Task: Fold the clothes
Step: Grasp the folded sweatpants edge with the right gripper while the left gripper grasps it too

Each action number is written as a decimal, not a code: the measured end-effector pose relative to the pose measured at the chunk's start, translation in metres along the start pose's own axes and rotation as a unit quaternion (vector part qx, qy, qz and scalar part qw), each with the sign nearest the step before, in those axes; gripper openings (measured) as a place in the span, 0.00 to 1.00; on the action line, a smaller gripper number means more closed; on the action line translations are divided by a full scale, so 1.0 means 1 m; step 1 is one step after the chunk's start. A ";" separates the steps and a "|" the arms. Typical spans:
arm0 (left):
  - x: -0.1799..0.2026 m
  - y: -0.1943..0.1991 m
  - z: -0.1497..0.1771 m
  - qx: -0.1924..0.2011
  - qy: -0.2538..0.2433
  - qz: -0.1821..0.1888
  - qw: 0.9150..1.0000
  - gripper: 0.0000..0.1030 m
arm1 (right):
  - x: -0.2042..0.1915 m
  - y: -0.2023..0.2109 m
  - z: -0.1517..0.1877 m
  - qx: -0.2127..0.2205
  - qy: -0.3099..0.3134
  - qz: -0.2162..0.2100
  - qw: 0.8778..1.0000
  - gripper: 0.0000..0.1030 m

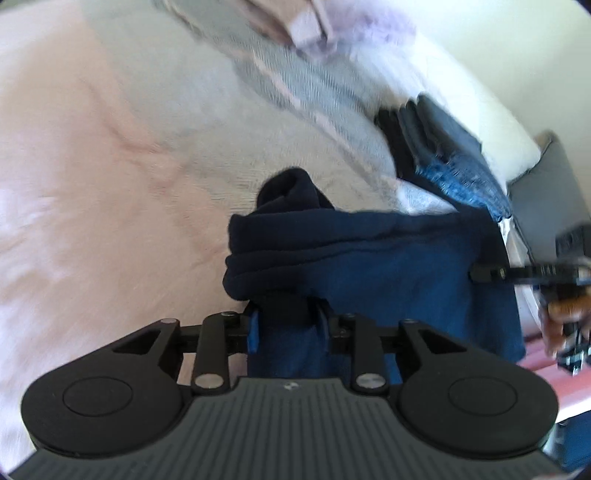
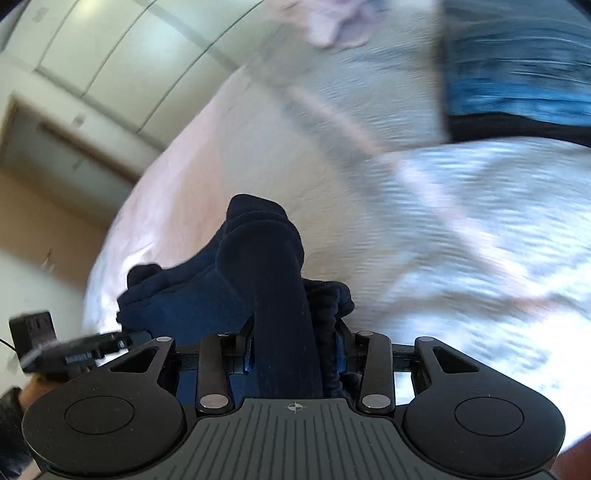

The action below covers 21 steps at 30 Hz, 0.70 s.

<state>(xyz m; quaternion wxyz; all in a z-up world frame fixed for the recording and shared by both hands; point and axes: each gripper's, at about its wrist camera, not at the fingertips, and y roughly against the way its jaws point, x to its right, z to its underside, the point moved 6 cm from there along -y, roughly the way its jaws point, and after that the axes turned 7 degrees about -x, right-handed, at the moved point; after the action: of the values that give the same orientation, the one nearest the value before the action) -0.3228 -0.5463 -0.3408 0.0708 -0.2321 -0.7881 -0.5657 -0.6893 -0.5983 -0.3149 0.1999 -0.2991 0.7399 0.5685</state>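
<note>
Closest to the lens: left gripper (image 1: 286,325), blue pads pinching a bunched edge of the navy garment (image 1: 369,266), cloth squeezed tight between them. Same story in the right wrist view: right gripper (image 2: 293,350) clamped on a thick roll of that navy fabric, folds spilling over the fingers. Garment strung between the 2 grippers, lifted off the pale pink bedspread (image 1: 92,166) and hanging above it. Beyond the garment, further up the bed, a grey striped cloth (image 1: 295,85); past that, blue denim (image 1: 454,155), probably jeans, though blur makes that a guess. Lilac item (image 1: 351,26) at the far end.

Risks from here: both grips on wadded bunches rather than clean corners, so likely an uneven, lumpy fold once laid down. Thick roll in the right pinch liable to slide out under a sharp tug. Drooping lower hem apt to drag across the bedspread and crumple, or snag the striped cloth if swung that way.
</note>
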 end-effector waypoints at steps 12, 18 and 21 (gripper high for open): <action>-0.030 -0.040 -0.027 -0.039 0.066 0.034 0.996 0.33 | 0.030 -0.005 -0.045 0.023 -0.008 0.024 0.999 0.65; -0.030 -0.043 -0.034 -0.043 0.067 0.041 0.996 0.34 | 0.041 -0.028 -0.057 -0.005 0.032 0.061 0.998 0.23; -0.039 -0.036 -0.029 -0.043 0.081 0.032 0.995 0.37 | 0.045 -0.030 -0.052 -0.007 0.032 0.055 0.998 0.24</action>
<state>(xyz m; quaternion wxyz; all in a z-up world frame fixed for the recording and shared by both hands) -0.3091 -0.5934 -0.3759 0.1422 -0.2137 -0.7470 -0.6133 -0.7007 -0.6637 -0.3509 0.1425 -0.2772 0.7574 0.5737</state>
